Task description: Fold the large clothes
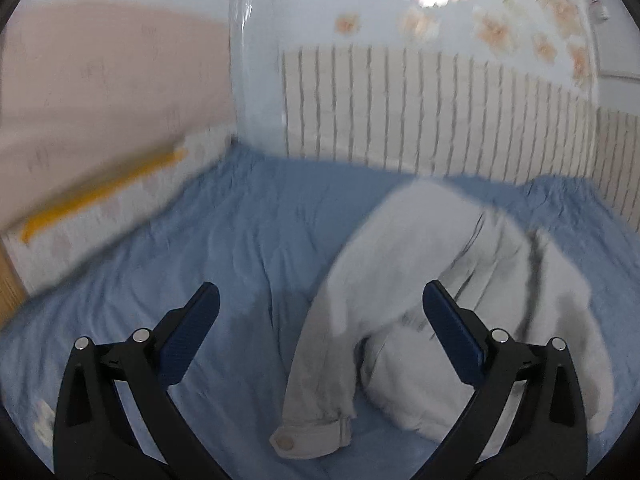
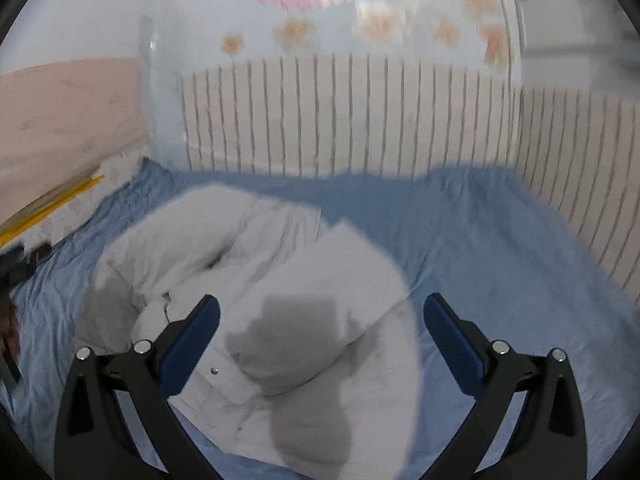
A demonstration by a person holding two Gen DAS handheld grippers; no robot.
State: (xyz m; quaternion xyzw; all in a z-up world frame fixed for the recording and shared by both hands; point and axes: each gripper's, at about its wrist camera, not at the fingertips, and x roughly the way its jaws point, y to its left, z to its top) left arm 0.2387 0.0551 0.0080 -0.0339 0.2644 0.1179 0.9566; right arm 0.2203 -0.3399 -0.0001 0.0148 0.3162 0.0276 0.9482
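Grey-white and crumpled, the jacket lies heaped on the blue sheet, one sleeve stretched toward the left wrist camera with its buttoned cuff flat on the sheet. Left gripper hangs above it with jaws spread wide and nothing between them. Right gripper is likewise spread and empty over the jacket's bunched body, both views blurred, with a striped panel behind the bed.

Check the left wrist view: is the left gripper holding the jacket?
No, the left gripper is open and empty above the jacket, which lies loose on the sheet.
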